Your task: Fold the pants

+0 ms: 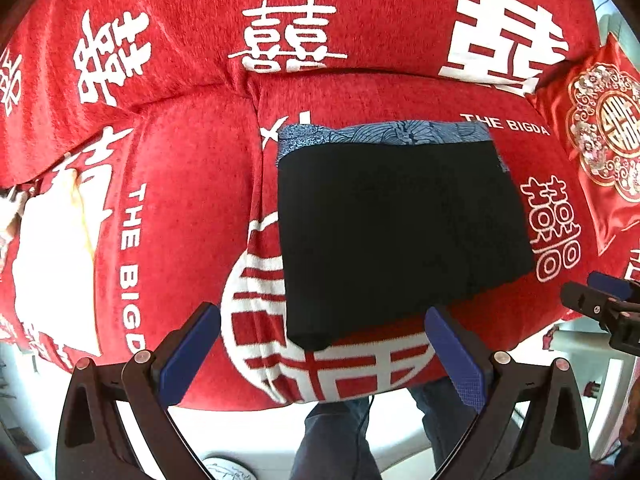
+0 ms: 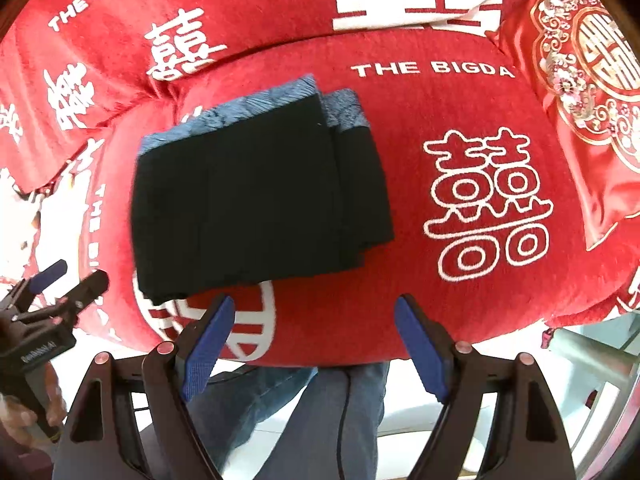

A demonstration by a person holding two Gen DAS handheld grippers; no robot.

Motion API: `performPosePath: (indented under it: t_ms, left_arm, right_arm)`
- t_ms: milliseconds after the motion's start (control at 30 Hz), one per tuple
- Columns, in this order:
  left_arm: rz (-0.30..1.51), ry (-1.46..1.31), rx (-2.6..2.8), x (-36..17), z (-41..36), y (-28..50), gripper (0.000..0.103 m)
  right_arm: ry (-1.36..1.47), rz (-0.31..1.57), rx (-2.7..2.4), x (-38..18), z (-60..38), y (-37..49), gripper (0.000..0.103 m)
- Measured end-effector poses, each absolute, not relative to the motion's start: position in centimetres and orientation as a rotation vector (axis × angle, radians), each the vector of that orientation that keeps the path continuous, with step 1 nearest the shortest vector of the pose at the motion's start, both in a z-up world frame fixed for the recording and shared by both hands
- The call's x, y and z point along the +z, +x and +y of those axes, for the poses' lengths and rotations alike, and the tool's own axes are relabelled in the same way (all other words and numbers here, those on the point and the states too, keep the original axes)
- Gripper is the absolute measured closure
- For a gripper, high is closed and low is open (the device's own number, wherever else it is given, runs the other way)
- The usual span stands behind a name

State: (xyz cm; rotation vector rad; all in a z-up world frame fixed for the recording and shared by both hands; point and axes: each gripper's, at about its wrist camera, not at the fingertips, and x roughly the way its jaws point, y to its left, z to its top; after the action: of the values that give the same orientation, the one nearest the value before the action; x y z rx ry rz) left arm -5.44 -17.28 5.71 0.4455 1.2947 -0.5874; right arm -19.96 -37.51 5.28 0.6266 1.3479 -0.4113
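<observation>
The black pants [image 1: 400,236] lie folded into a compact rectangle on the red sofa seat [image 1: 192,184], with a blue patterned waistband [image 1: 384,134] at the far edge. They also show in the right wrist view [image 2: 256,196], layers stacked. My left gripper [image 1: 322,320] is open and empty, held just short of the pants' near edge. My right gripper [image 2: 314,310] is open and empty, near the seat's front edge, just right of the pants' near corner. Each gripper appears in the other's view, the right [image 1: 600,304] and the left [image 2: 52,296].
The sofa cover is red with white characters, and a backrest [image 1: 280,20] rises behind. A red embroidered cushion [image 1: 600,128] stands at the right end. A white cloth [image 1: 52,256] lies at the left. The person's legs in jeans [image 2: 304,420] stand below the seat's front edge.
</observation>
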Motion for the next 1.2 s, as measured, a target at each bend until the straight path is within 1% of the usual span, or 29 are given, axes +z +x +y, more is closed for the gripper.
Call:
performPosePath:
  t_ms: [167,300,633,800,1000,1200]
  left_arm:
    - [1.276,0.451,-0.591,8.7,-16.7,-6.5,0.001]
    - [1.276,0.435,-0.574,10.4,-16.5,-7.4,0.001]
    - [1.309,0.391,-0.516,12.2,-17.6,-10.3,0.001]
    - [1.319,0.364,-0.519,13.1,-18.2,-11.2,0.001]
    - [1.287,0.361,-0.521,14.2,-18.8,-11.3,0.001]
    - [1.282,0.352,-0.528,14.5,-18.9,-11.1,0.001]
  right_arm:
    - [0.617,1.301,-0.420,8.8,-36.4,-20.4,0.018]
    - [0.620,1.294,-0.417,10.4,-36.0,-20.4,0.018]
    - [0.584,1.282,-0.302,13.3,-35.3,-20.6,0.018]
    - [0.617,1.296,-0.249,13.7,-35.8,-20.7,0.018]
    - [0.660,1.254,-0.174,14.7,-36.5,-20.3,0.018]
    - [0.670,1.257,-0.213,14.7,-37.1,-20.0,0.018]
